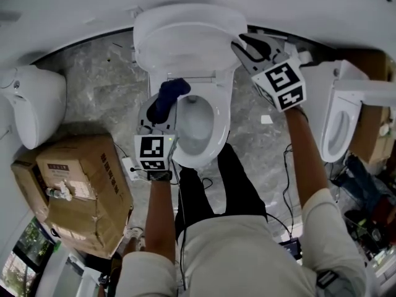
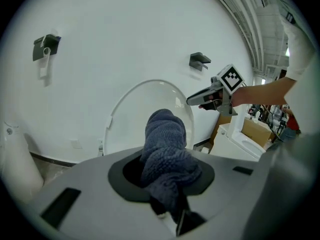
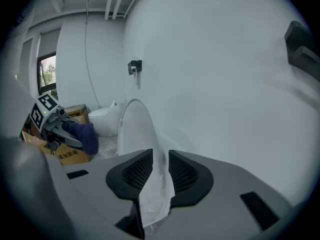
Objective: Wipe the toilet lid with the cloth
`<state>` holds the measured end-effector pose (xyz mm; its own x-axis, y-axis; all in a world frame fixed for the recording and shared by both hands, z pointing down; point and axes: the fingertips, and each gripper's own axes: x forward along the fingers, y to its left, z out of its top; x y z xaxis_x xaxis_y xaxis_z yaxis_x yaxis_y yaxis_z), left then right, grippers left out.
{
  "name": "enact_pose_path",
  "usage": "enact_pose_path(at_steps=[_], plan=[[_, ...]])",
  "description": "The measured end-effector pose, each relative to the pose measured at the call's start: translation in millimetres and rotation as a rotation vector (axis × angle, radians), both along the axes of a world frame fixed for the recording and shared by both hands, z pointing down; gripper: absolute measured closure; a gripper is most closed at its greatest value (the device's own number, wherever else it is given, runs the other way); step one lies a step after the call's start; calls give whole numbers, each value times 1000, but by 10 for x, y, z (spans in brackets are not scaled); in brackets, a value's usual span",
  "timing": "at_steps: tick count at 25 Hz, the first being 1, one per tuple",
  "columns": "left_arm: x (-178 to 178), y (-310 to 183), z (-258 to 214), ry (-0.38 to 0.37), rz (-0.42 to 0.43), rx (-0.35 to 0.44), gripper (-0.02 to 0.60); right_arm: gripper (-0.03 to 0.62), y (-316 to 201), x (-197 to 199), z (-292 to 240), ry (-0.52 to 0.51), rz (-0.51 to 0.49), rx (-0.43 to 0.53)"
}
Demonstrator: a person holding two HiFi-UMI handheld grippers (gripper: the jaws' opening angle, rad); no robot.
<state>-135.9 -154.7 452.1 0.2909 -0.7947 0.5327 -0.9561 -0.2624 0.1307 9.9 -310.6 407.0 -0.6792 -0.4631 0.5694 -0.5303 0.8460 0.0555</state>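
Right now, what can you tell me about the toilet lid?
The toilet lid is white, smooth and glossy, like plastic, and oval. It is raised, standing nearly upright near the white wall. Its right edge sits between the parted jaws of the right gripper. The dark blue cloth, clamped in the left gripper, is held in front of it without touching.

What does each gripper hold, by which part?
Left gripper clamps the bunched dark blue cloth near one end. Right gripper straddles the white toilet lid at its edge, seemingly unclamped.
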Motion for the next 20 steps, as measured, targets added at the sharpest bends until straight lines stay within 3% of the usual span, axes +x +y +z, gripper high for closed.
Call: enact_pose_path(at_steps=[13,20], plan=[[-307,286,-123,19,-9,-8,479,485,-21,-54,135,91,8,41],[-469,508,-187,11,-15,-8,479,490,119,-57,94,80,15,25]])
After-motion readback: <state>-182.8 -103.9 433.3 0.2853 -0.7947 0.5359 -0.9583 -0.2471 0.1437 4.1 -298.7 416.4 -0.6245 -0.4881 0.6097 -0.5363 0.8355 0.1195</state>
